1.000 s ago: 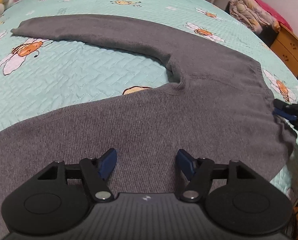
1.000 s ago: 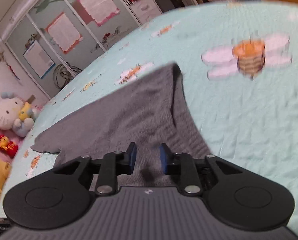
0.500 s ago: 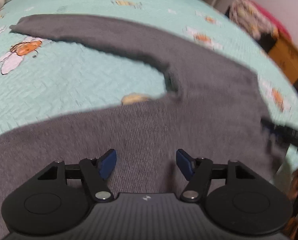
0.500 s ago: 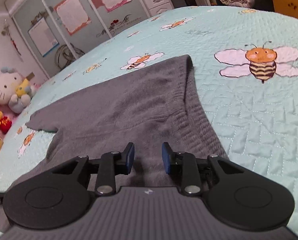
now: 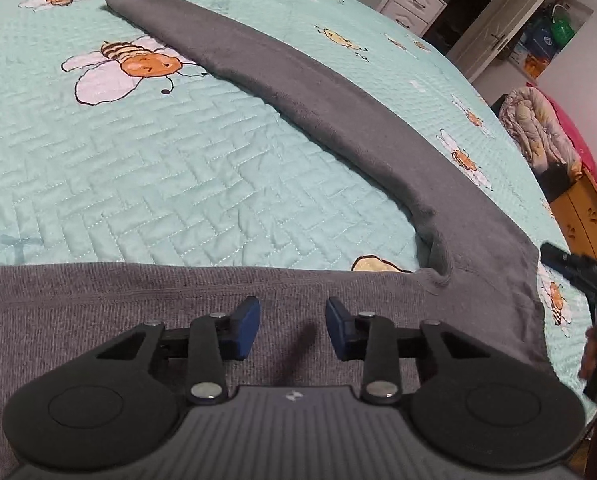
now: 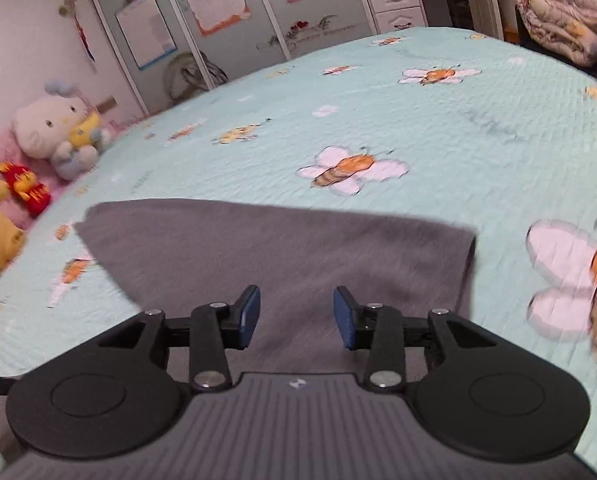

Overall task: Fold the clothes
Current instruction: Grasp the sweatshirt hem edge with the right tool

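Each camera sits just behind its own hand-held gripper and looks forward and down past the two blue fingers. The left one [image 5: 292, 328] is close over the grey sweater [image 5: 338, 112] and faces across the bed [image 5: 138, 184] toward a doorway. The right one [image 6: 296, 318] looks toward a wall with plush toys [image 6: 54, 128]. Both views show the same sweater and bee-print bed cover.
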Demonstrator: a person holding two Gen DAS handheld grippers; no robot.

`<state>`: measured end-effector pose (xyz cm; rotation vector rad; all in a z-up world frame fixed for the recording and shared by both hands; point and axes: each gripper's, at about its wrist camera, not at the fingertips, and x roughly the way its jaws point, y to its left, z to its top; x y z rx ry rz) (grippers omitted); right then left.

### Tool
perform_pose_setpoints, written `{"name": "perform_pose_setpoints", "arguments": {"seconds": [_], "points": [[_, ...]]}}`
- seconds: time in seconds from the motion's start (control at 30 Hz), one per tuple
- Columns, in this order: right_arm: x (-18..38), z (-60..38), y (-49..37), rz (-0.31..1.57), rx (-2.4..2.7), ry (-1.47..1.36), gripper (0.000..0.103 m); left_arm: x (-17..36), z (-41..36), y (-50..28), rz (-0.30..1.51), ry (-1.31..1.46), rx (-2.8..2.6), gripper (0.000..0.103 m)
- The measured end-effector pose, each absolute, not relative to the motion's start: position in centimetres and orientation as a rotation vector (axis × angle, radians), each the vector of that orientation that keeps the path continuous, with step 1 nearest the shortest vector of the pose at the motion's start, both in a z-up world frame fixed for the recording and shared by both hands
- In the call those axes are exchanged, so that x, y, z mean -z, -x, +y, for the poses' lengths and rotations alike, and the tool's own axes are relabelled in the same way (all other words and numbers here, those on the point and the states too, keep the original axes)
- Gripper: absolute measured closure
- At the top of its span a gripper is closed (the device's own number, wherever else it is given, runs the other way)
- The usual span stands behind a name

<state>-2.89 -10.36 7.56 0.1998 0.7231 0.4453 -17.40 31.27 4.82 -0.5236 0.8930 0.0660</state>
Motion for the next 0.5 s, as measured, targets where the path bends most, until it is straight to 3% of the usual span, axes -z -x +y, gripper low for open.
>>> {"name": "perform_pose_setpoints", "arguments": {"seconds": [0.5], "points": [[-11.0, 7.0, 1.7, 0.810, -0.968, -0.196, 0.058, -7.3, 42.1, 19.4, 0.754, 0.707, -0.207, 0.062]]}}
